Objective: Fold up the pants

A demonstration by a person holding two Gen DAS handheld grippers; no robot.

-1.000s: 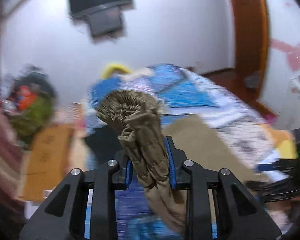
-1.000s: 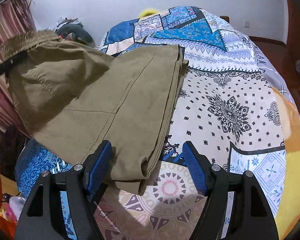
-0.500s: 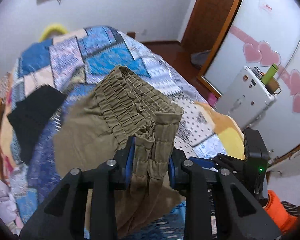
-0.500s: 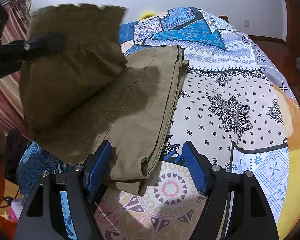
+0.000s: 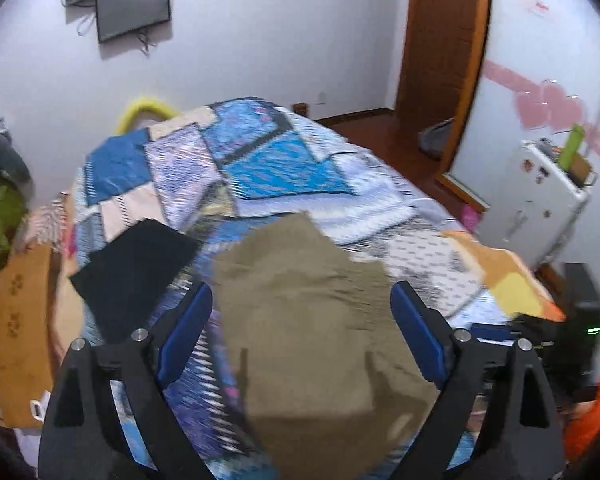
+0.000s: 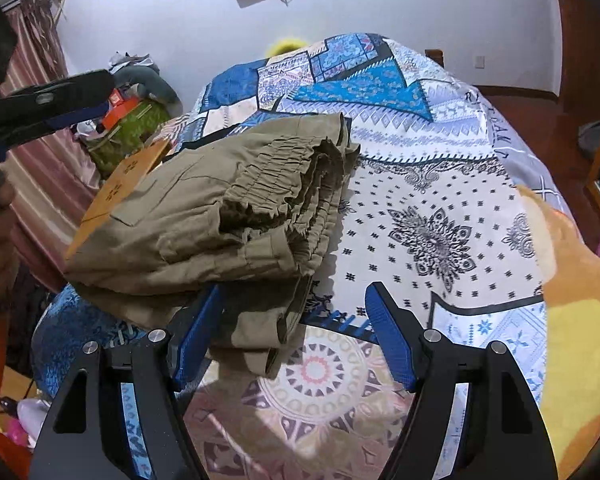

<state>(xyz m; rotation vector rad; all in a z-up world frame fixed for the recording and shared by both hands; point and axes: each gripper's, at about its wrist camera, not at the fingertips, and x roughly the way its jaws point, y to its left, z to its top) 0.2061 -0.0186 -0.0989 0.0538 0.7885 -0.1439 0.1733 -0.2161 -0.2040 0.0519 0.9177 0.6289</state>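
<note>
Left wrist, then right wrist: pants folded over, tidying left

Left wrist view: the left gripper (image 5: pixel 301 330) has its jaws spread wide with nothing between them. Beyond the fingers, the pants (image 5: pixel 312 320) lie as an olive slab on the bed (image 5: pixel 284 160). This view is motion-blurred, so the layers cannot be counted here. A black cloth (image 5: pixel 136 258) lies on the bed just left of the pants. The right gripper (image 5: pixel 556 340) shows at the right edge.

Right wrist view: the right gripper (image 6: pixel 294 330) is also spread and grasps nothing, though its left pad touches or hides behind the near edge of the pants (image 6: pixel 220 216). The pants sit in a stack of at least 2 layers, the gathered waistband (image 6: pixel 284 176) on top and facing right. The left gripper (image 6: pixel 48 96) hangs above, clear of the cloth.

By my judgement the main fold is done. The waistband is rumpled and the lower layer pokes out at the near edge, so squaring and flattening remain, perhaps 1 more fold.
</note>
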